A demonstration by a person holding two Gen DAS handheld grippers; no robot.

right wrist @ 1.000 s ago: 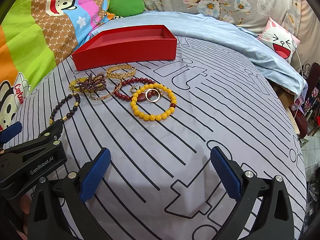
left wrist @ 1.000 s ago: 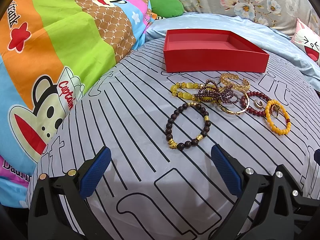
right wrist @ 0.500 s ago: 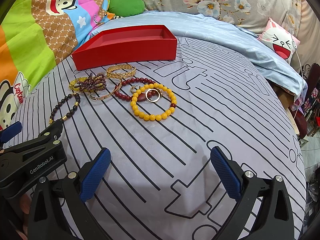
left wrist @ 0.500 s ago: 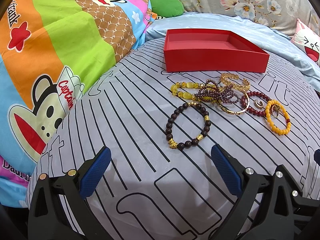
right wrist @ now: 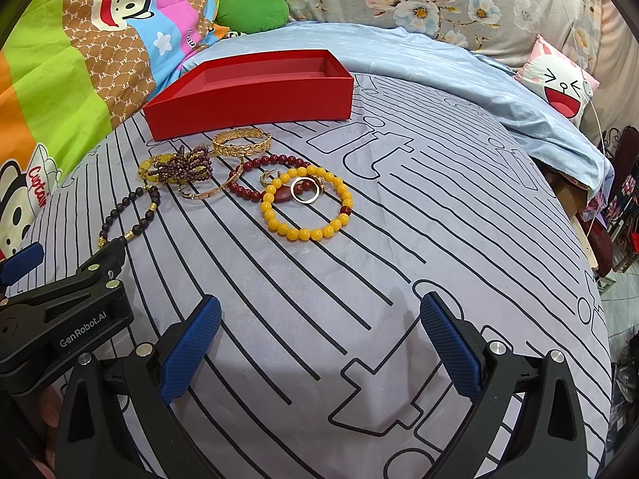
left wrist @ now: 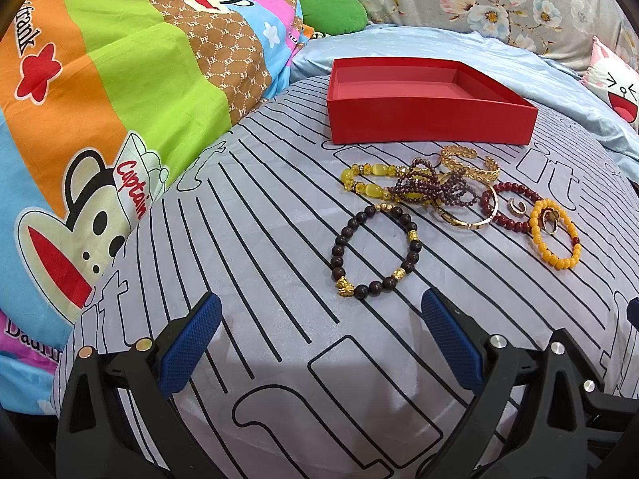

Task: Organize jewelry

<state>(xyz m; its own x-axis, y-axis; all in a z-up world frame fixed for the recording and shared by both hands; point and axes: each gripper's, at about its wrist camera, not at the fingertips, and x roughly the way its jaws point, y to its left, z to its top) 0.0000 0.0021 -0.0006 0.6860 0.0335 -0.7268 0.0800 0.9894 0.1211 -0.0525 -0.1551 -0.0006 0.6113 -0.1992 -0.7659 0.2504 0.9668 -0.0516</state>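
Note:
An empty red box [left wrist: 423, 115] [right wrist: 255, 101] stands at the far side of the grey striped bedspread. In front of it lie several bracelets: a dark-bead bracelet [left wrist: 373, 253] [right wrist: 129, 215], a yellow-stone one [left wrist: 365, 183], a purple tangle [left wrist: 433, 187] [right wrist: 187, 165], a gold leaf cuff [left wrist: 471, 161] [right wrist: 241, 141], a thin gold bangle [left wrist: 469, 219], a dark red bead bracelet [right wrist: 265, 175] and an orange bead bracelet [left wrist: 555, 233] [right wrist: 305, 207] with a gold ring [right wrist: 304, 190] inside. My left gripper [left wrist: 319, 339] is open just short of the dark-bead bracelet. My right gripper [right wrist: 319, 339] is open, well short of the orange bracelet.
A colourful cartoon quilt [left wrist: 100, 99] is piled along the left. A green cushion [right wrist: 253, 10], a floral pillow [right wrist: 439, 4] and a pink cartoon pillow [right wrist: 559, 84] lie at the back. The bed's edge drops off at the right [right wrist: 591, 263]. The left gripper's body [right wrist: 60, 311] shows at lower left.

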